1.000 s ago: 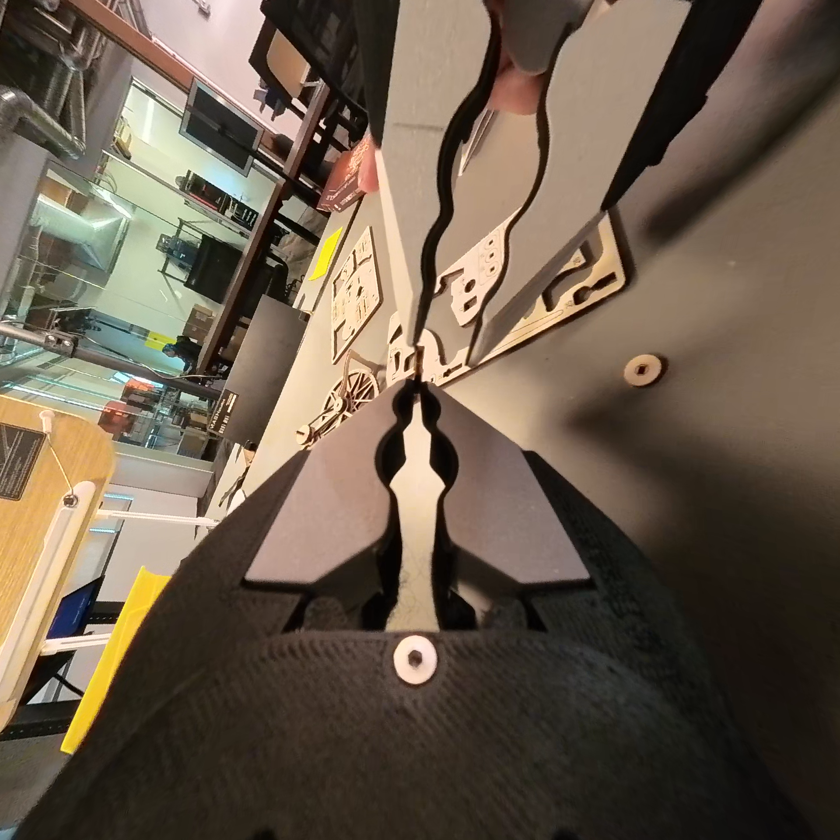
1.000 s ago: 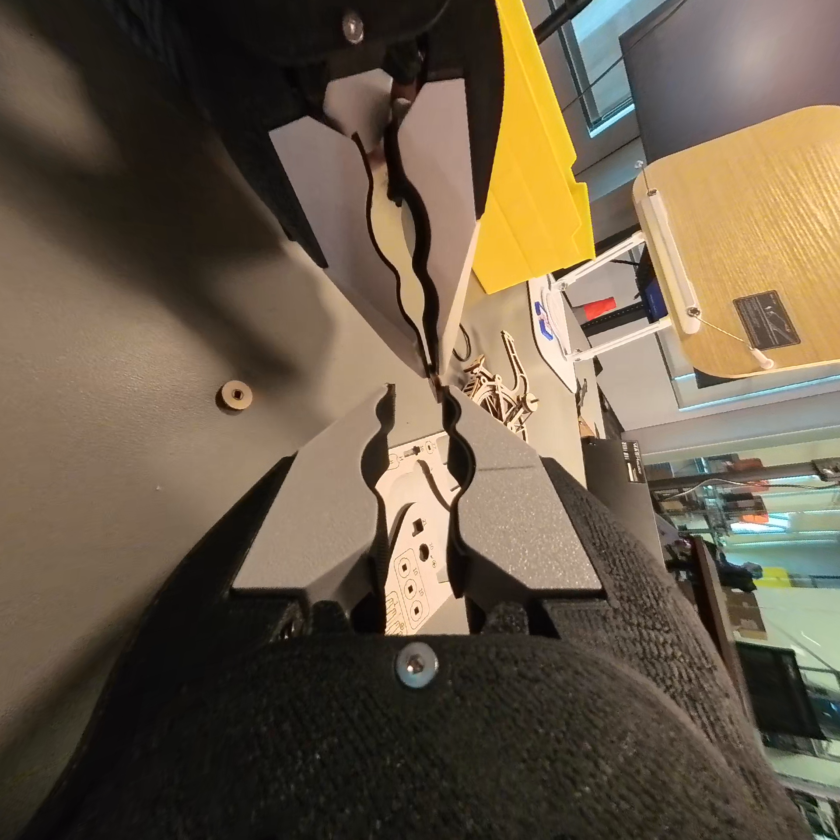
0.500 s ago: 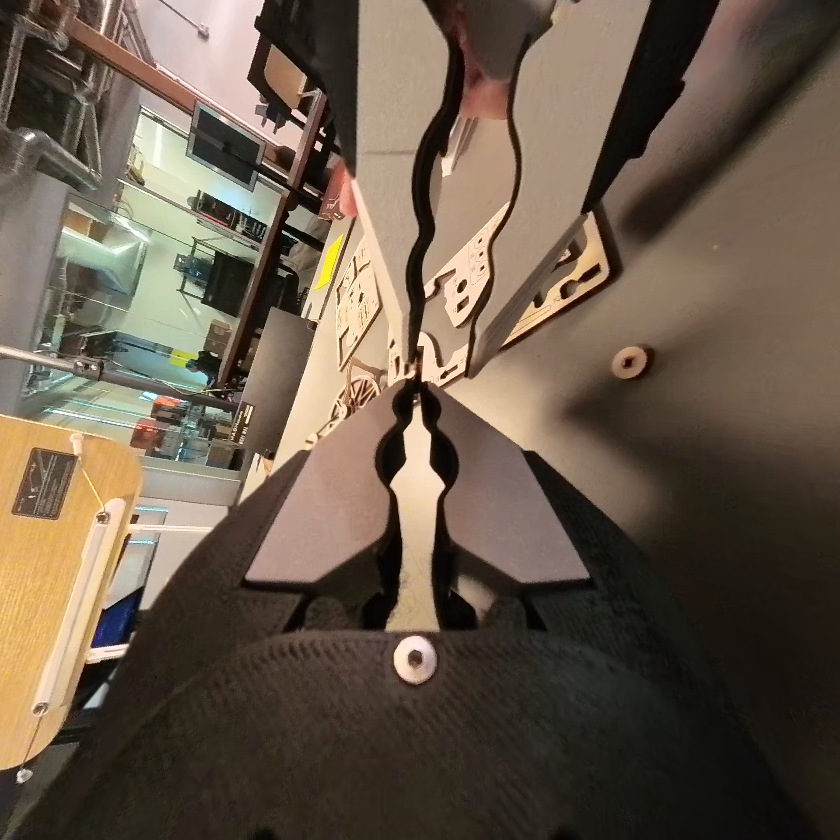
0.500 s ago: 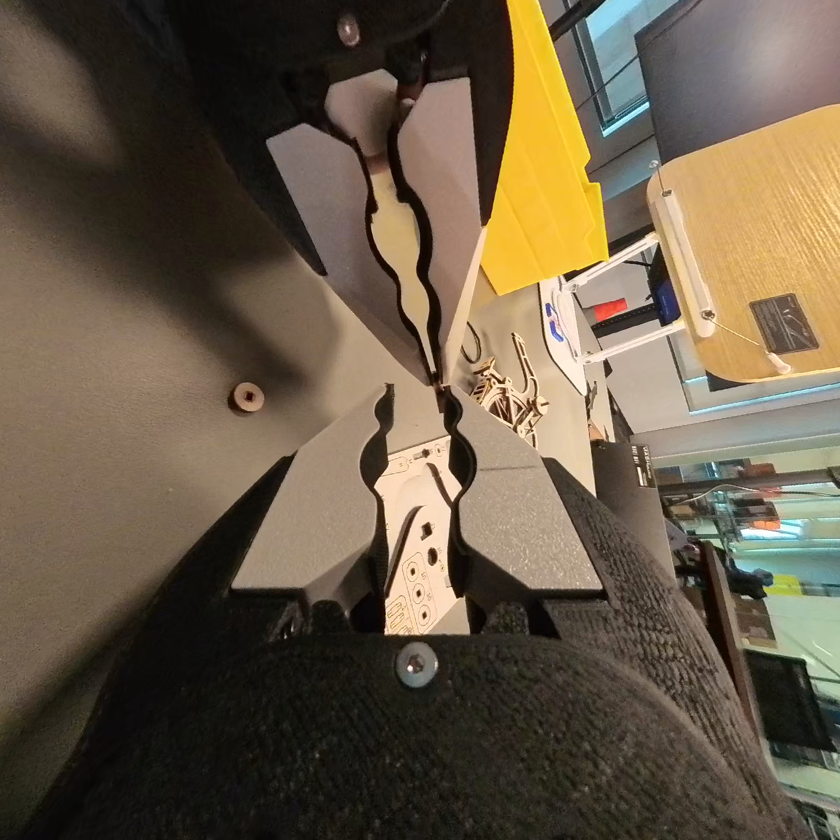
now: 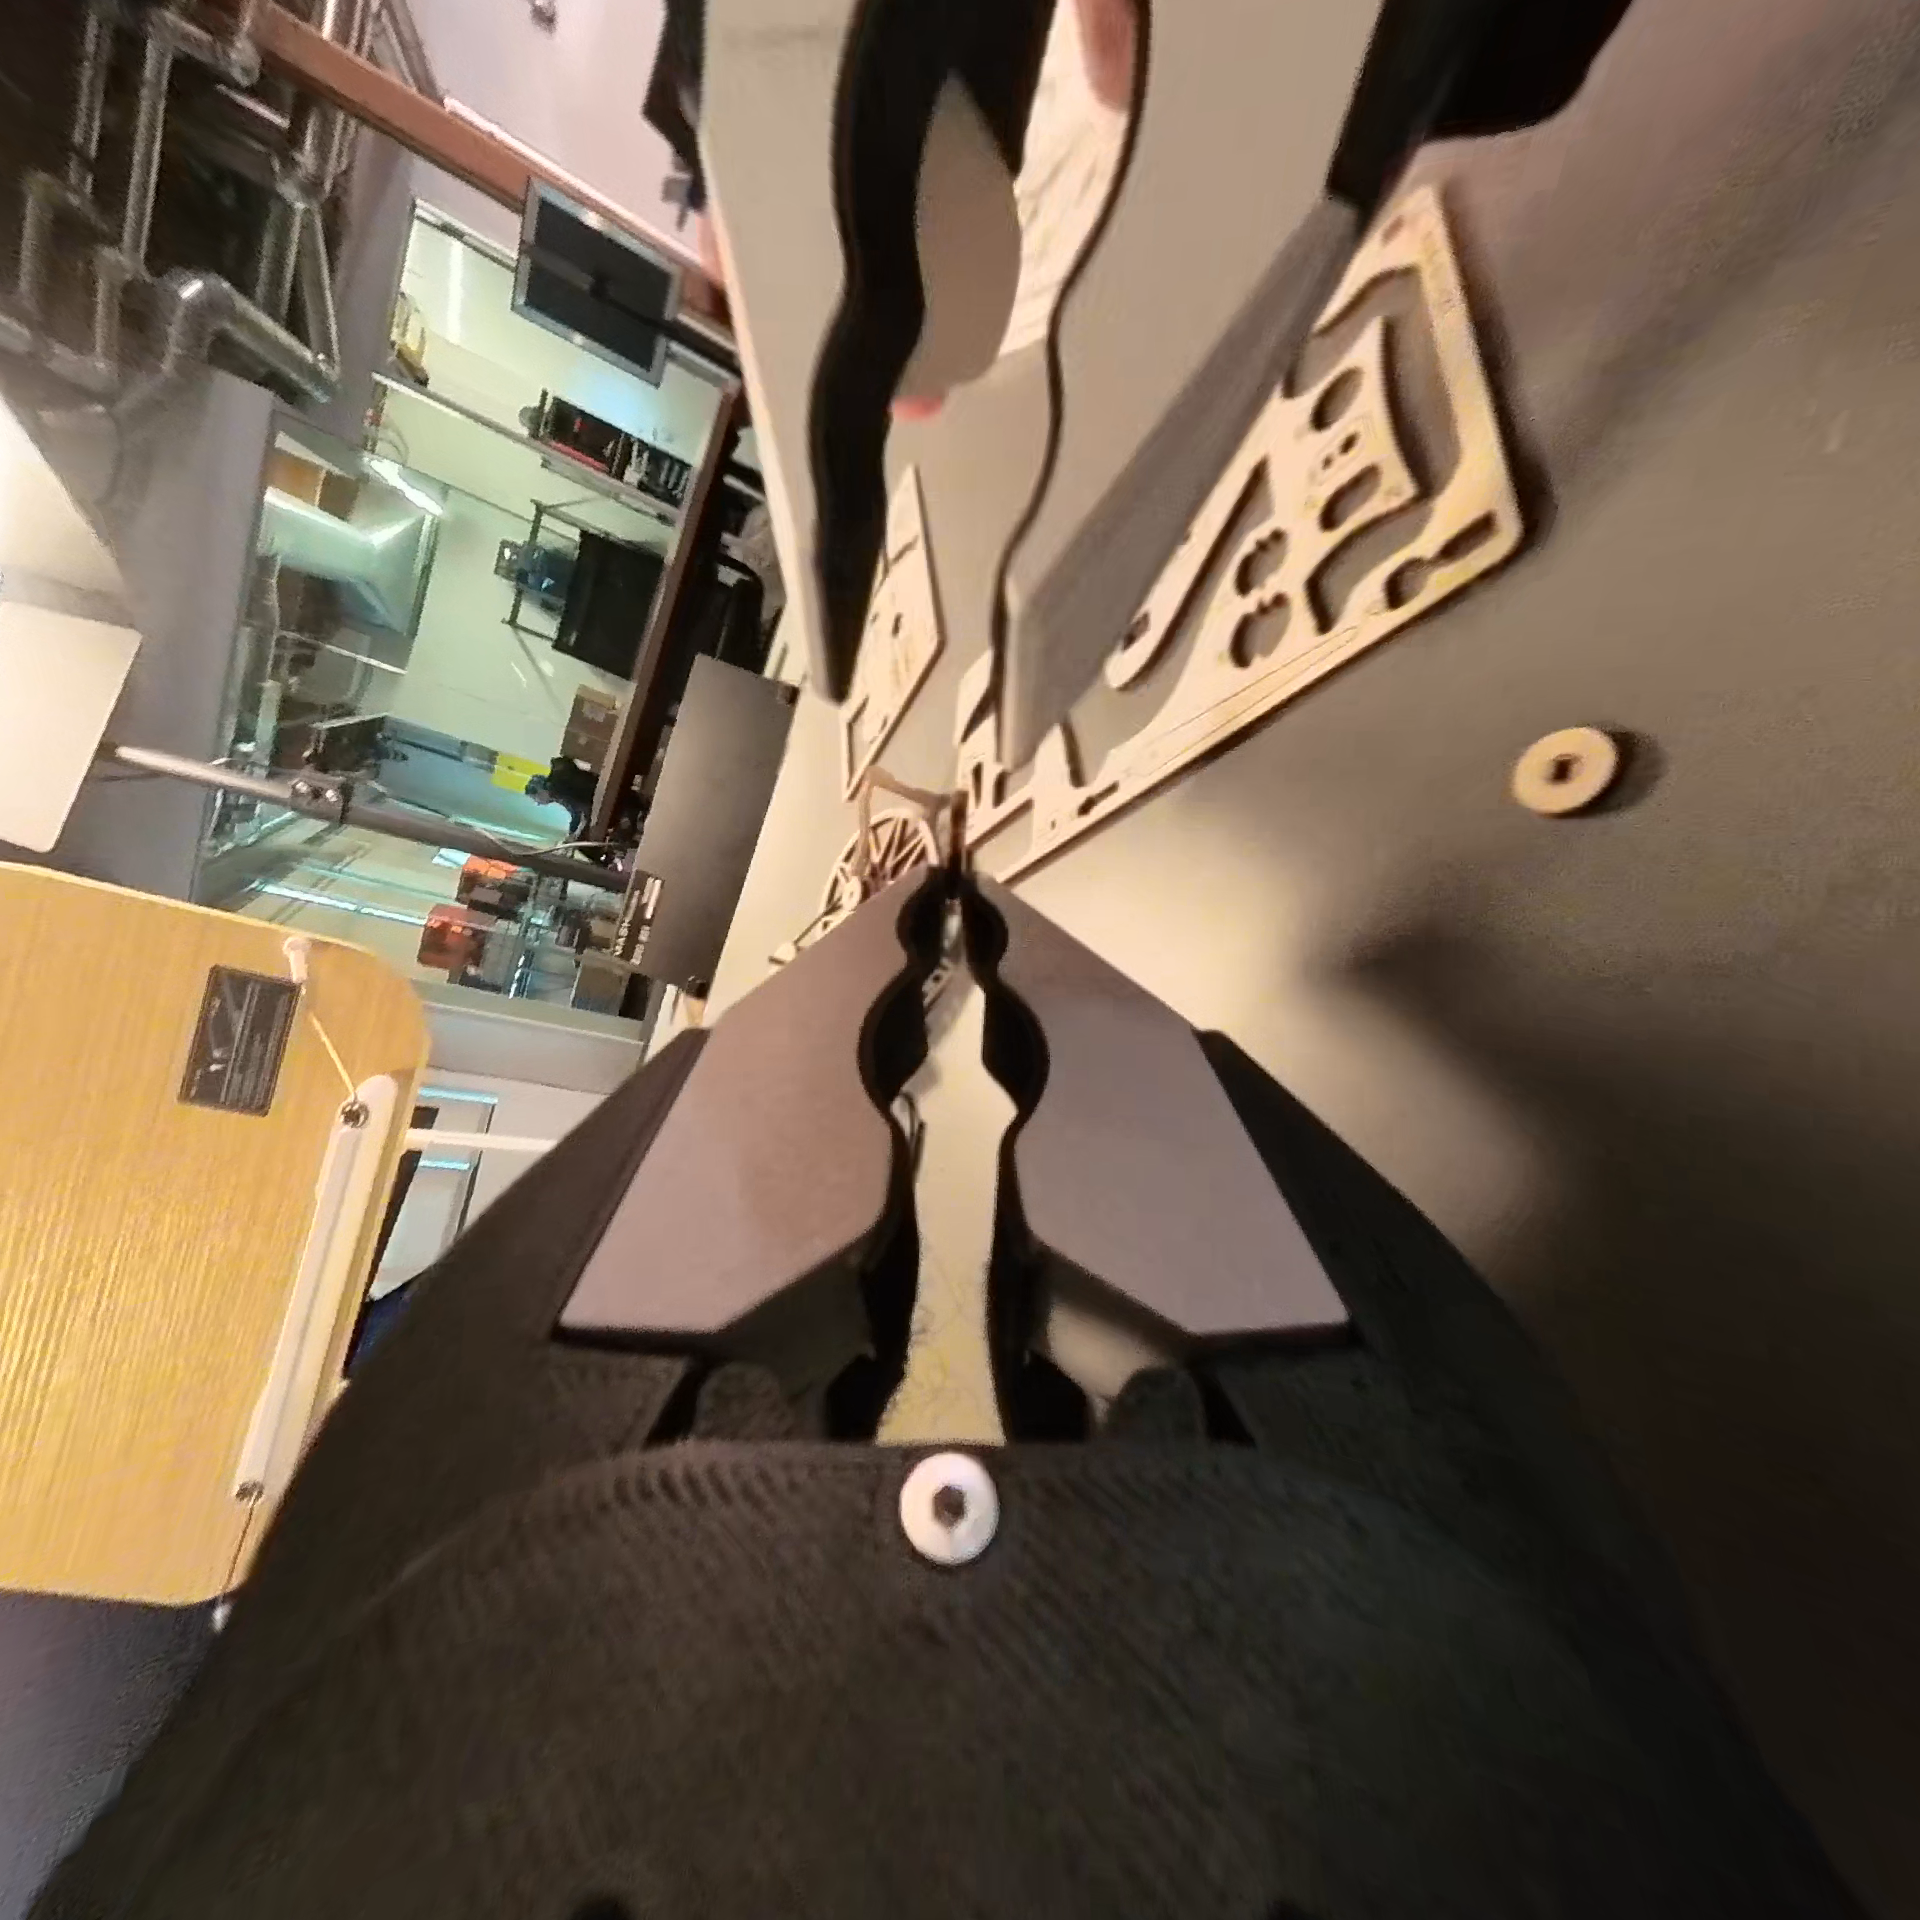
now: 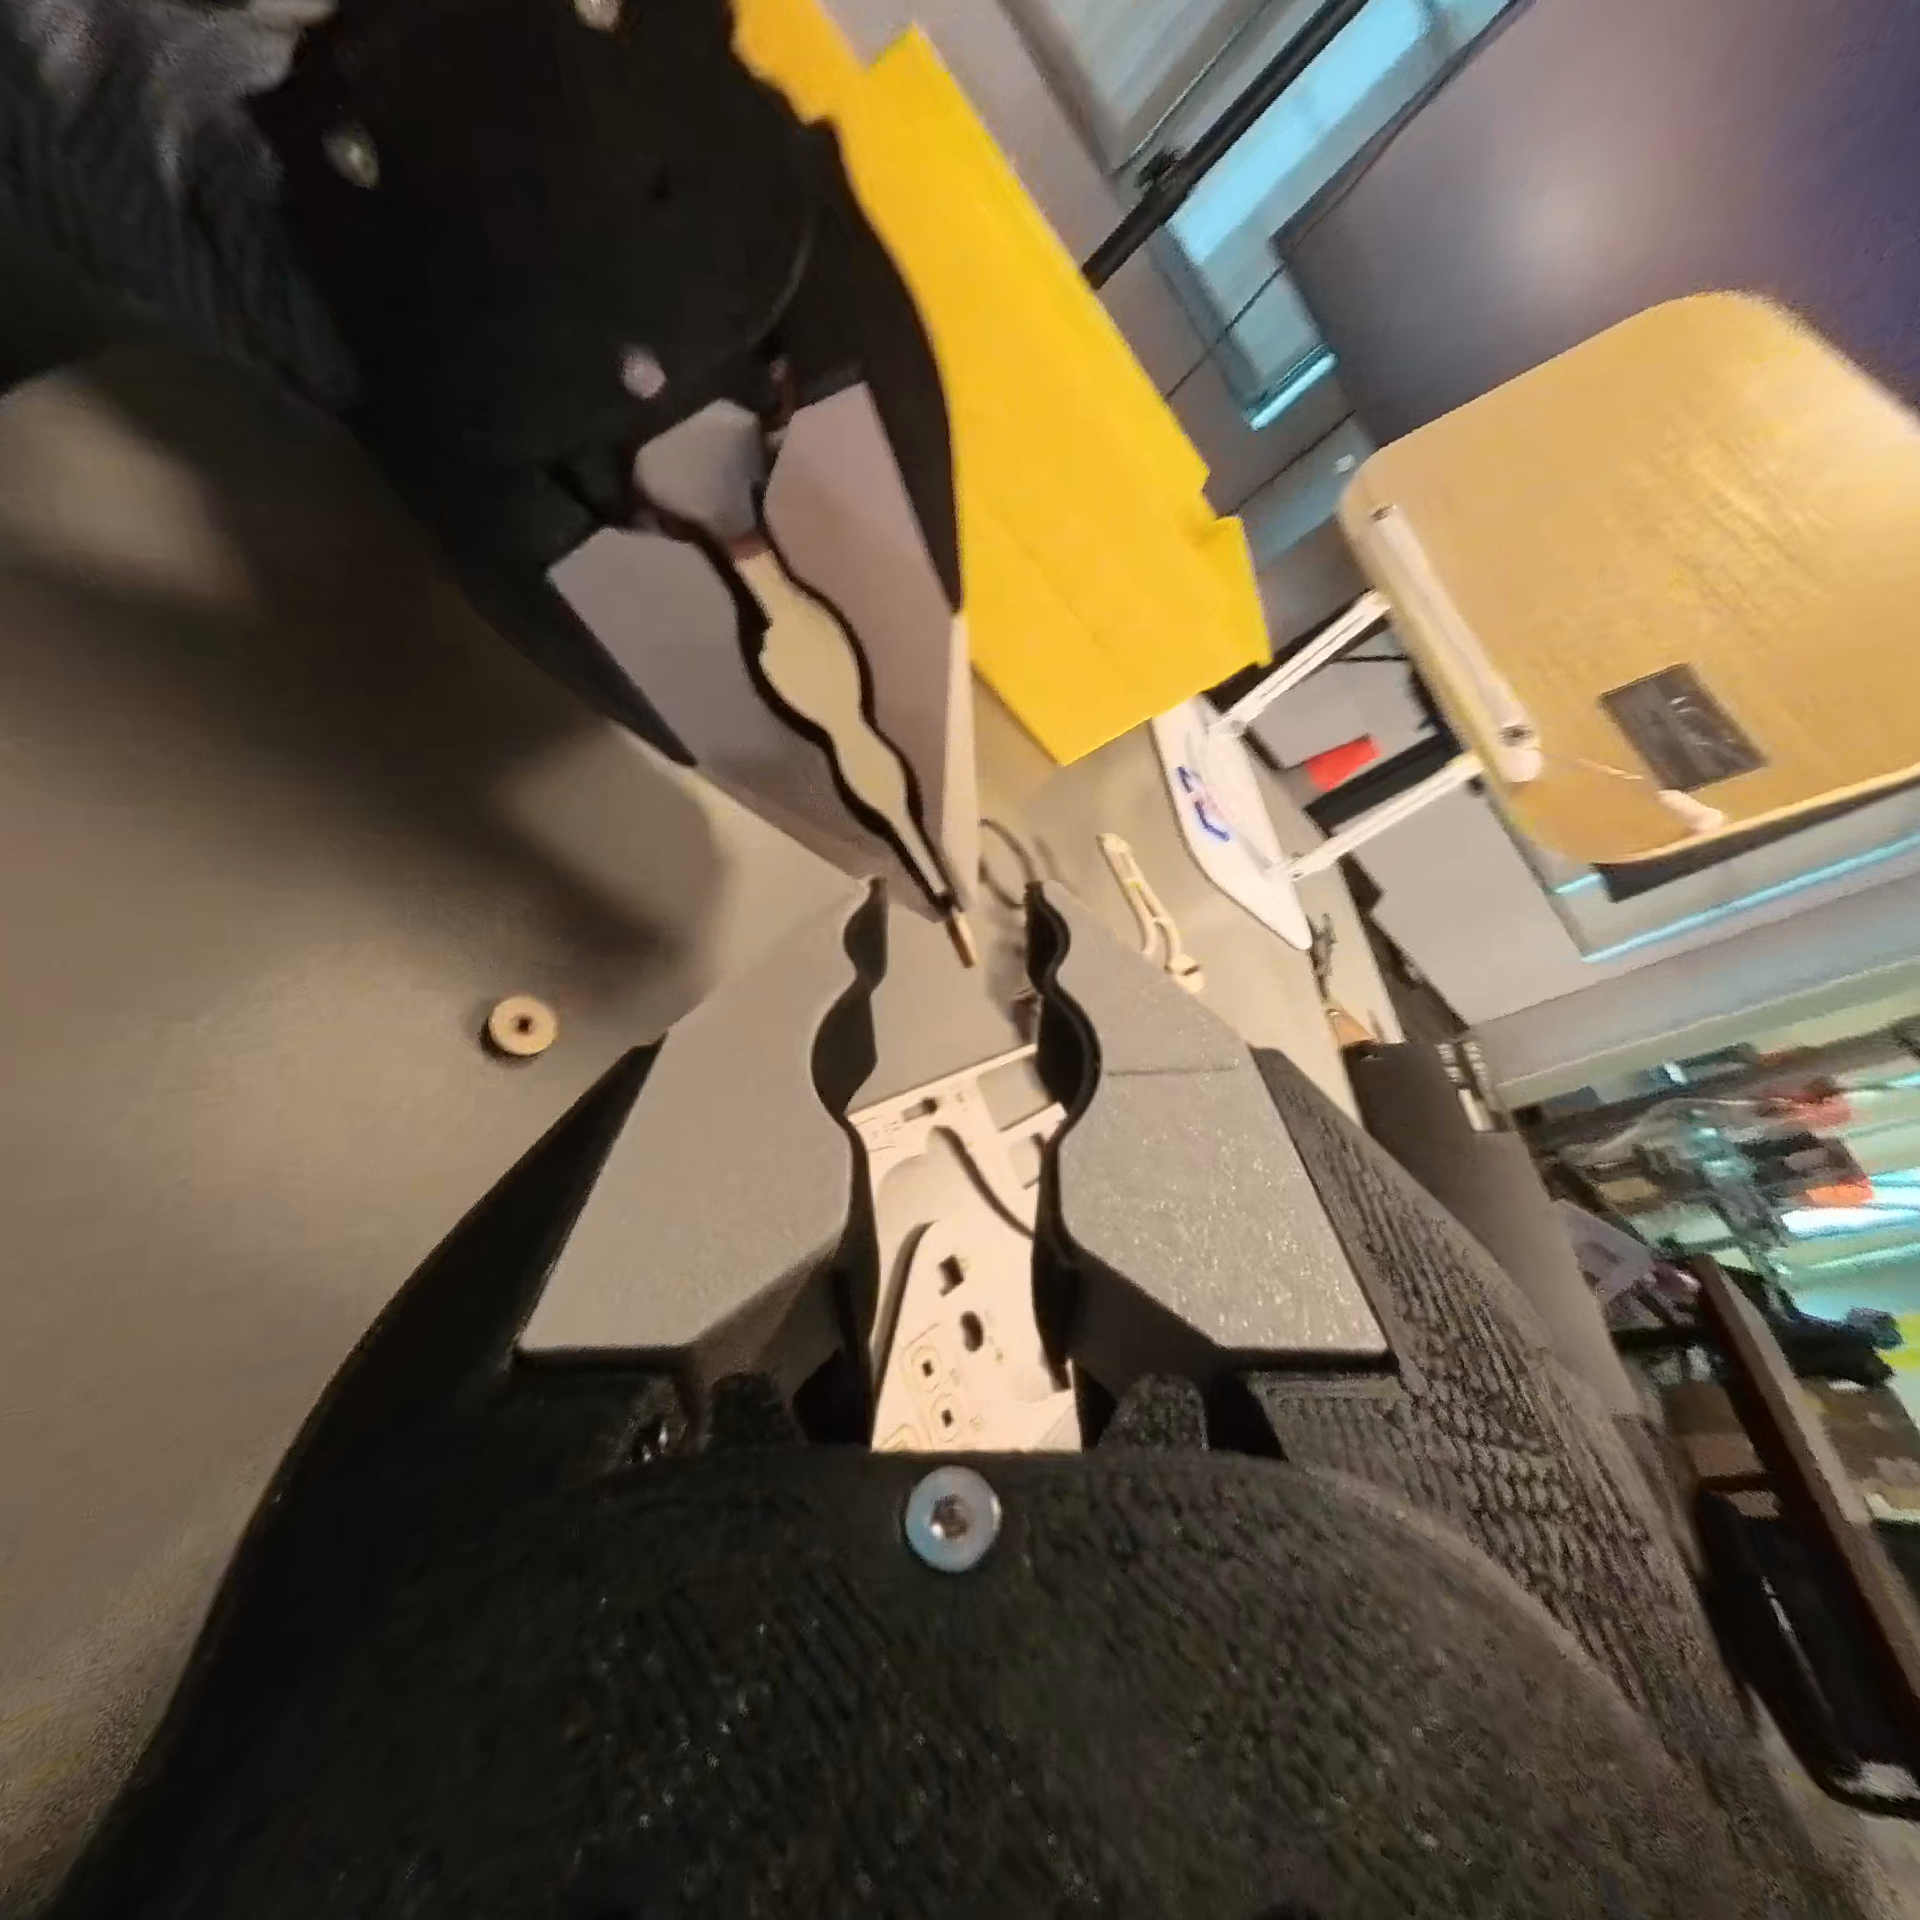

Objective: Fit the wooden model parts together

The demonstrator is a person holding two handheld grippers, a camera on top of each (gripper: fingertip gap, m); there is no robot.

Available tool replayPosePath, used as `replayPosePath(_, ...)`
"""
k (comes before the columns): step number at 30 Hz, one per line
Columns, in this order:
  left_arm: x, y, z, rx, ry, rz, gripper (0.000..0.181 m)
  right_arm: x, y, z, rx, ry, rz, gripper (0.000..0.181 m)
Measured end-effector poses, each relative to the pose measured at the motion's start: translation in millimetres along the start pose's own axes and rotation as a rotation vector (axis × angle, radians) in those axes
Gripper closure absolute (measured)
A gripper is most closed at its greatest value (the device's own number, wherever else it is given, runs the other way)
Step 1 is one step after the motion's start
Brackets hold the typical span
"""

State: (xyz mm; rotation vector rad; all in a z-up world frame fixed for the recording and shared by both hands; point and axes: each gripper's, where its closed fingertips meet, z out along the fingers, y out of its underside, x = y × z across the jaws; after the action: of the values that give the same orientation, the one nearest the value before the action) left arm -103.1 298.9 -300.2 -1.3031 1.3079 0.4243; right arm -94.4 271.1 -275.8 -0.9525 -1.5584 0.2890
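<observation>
My left gripper (image 5: 951, 883) is shut on a small wooden peg (image 5: 954, 831) that sticks out past its tips. In the right wrist view the left gripper (image 6: 940, 891) comes down from the top, and the peg (image 6: 962, 940) hangs between my right gripper's fingertips without touching them. My right gripper (image 6: 954, 899) is open and empty; it also shows at the top of the left wrist view (image 5: 930, 707). A punched wooden parts sheet (image 5: 1351, 520) lies flat on the dark table (image 5: 1558, 1143). A wooden wheel assembly (image 5: 883, 862) stands behind the left tips.
A loose wooden washer (image 5: 1564, 774) lies on the table and shows in the right wrist view (image 6: 520, 1027). A second parts sheet (image 5: 899, 623) lies farther off. A yellow bin (image 6: 1039, 468) and a wooden board (image 6: 1662, 571) are beyond the table edge. My two grippers' fingertips are within a few centimetres of each other.
My right gripper has opened wider and the two grippers have drawn apart. The left gripper stays shut on the peg. Both views have swung a little.
</observation>
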Motion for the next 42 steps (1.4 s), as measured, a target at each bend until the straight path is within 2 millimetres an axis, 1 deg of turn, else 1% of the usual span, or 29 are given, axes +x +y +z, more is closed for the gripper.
replayPosePath(2,-5.2,0.7,-1.3,0.001,-0.026,-0.018,0.179,10.3,-5.4,-4.1,0.032,0.063,-0.007,0.158)
replayPosePath(8,-18.5,8.2,-5.1,-0.013,-0.078,-0.090,0.179,33.0,-11.1,-12.5,0.068,0.217,-0.005,0.158)
replayPosePath(10,-20.8,9.1,-6.2,-0.006,-0.076,-0.124,0.179,39.7,-9.9,-14.8,0.073,0.250,0.027,0.158)
replayPosePath(12,-19.6,10.8,-5.9,-0.005,-0.052,-0.171,0.180,41.4,-4.9,-14.9,0.056,0.271,0.014,0.158)
replayPosePath(13,-17.6,11.5,-5.1,-0.002,-0.026,-0.219,0.180,40.9,-1.1,-13.6,0.042,0.279,-0.001,0.159)
replayPosePath(15,-10.6,10.2,-3.2,0.012,0.074,-0.383,0.179,39.8,7.8,-8.5,0.005,0.274,0.006,0.159)
replayPosePath(17,-15.9,4.4,-7.4,0.070,0.091,-0.485,0.179,46.0,12.5,-4.9,-0.029,0.283,0.055,0.158)
replayPosePath(18,-18.3,4.0,-9.5,0.085,0.085,-0.499,0.179,50.6,11.3,-4.3,-0.037,0.289,0.079,0.158)
replayPosePath(22,-15.6,5.8,-9.2,0.064,0.108,-0.501,0.179,72.6,3.0,3.1,-0.093,0.288,0.150,0.159)
replayPosePath(23,-15.5,5.6,-8.1,0.057,0.120,-0.523,0.179,78.7,-0.6,6.9,-0.107,0.280,0.156,0.159)
replayPosePath(25,-15.1,1.7,-5.6,0.060,0.171,-0.622,0.179,92.8,-8.4,16.4,-0.139,0.265,0.154,0.160)
replayPosePath(27,-8.5,-1.6,-2.2,0.048,0.282,-0.728,0.179,106.1,-19.9,29.2,-0.152,0.232,0.154,0.161)
replayPosePath(30,1.3,3.3,0.0,0.027,0.388,-0.847,0.179,124.2,-41.7,55.2,-0.136,0.154,0.182,0.162)
replayPosePath(31,2.1,5.1,-2.6,0.039,0.389,-0.864,0.180,128.8,-50.1,66.1,-0.126,0.118,0.186,0.162)
replayPosePath(33,-6.0,9.1,-10.7,0.070,0.322,-0.871,0.180,131.6,-65.4,92.1,-0.124,0.009,0.156,0.165)
replayPosePath(36,-19.3,9.0,-23.9,0.142,0.209,-0.840,0.180,127.6,-82.6,140.6,-0.161,-0.178,0.048,0.168)
replayPosePath(39,-24.6,4.8,-33.1,0.201,0.156,-0.807,0.180,110.9,-95.8,194.6,-0.197,-0.394,-0.092,0.170)
replayPosePath(40,-25.0,4.0,-34.3,0.210,0.153,-0.802,0.180,102.7,-95.1,211.6,-0.227,-0.474,-0.145,0.171)
replayPosePath(42,-23.3,3.5,-34.5,0.212,0.170,-0.806,0.179,88.9,-83.3,243.9,-0.333,-0.612,-0.241,0.172)
